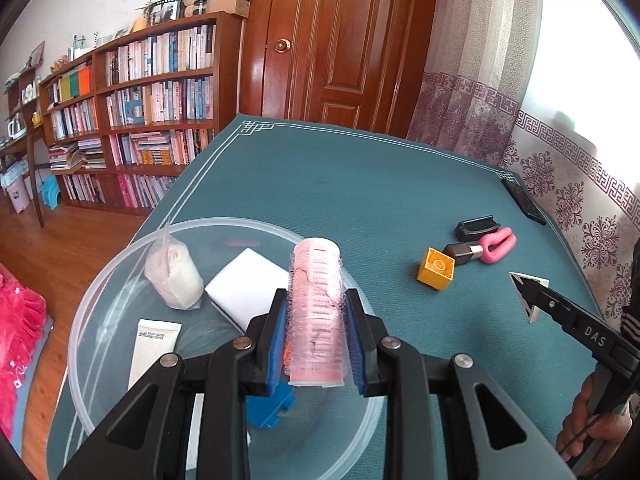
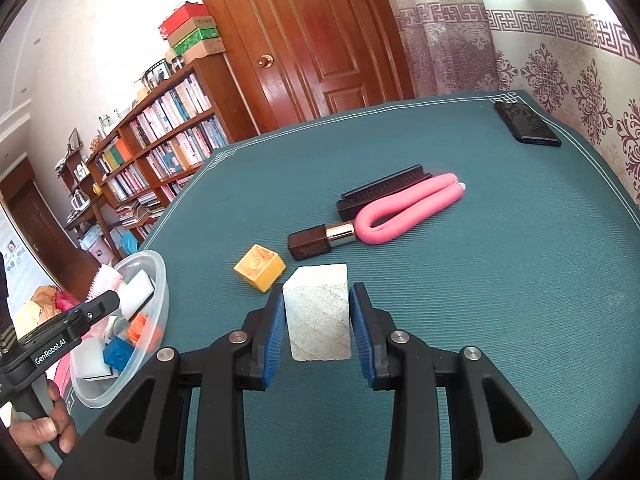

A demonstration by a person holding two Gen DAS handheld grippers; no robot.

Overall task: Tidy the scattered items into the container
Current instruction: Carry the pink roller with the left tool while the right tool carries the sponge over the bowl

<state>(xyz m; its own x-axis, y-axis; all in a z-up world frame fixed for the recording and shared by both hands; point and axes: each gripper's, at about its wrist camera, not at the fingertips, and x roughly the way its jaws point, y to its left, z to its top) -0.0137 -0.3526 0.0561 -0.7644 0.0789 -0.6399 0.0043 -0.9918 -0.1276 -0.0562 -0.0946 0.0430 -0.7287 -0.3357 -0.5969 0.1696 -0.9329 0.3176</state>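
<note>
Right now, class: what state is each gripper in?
Left gripper: shut on the pink mesh hair roller, above the clear plastic bowl.
Right gripper: shut on the white stone block.

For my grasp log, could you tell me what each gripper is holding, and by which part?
The left gripper clamps the pink mesh hair roller across its lower sides. The right gripper brackets the white foam block by its side faces.

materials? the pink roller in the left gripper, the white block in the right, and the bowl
Pink roller: looks like a thin rigid plastic tube wrapped in fuzzy mesh, with frayed netting at its rim.
White block: probably foam or soft stone; matte, speckled, grainy faces, no shine.
Bowl: clear plastic, slightly frosted; its contents and the teal mat show through the wall.
</note>
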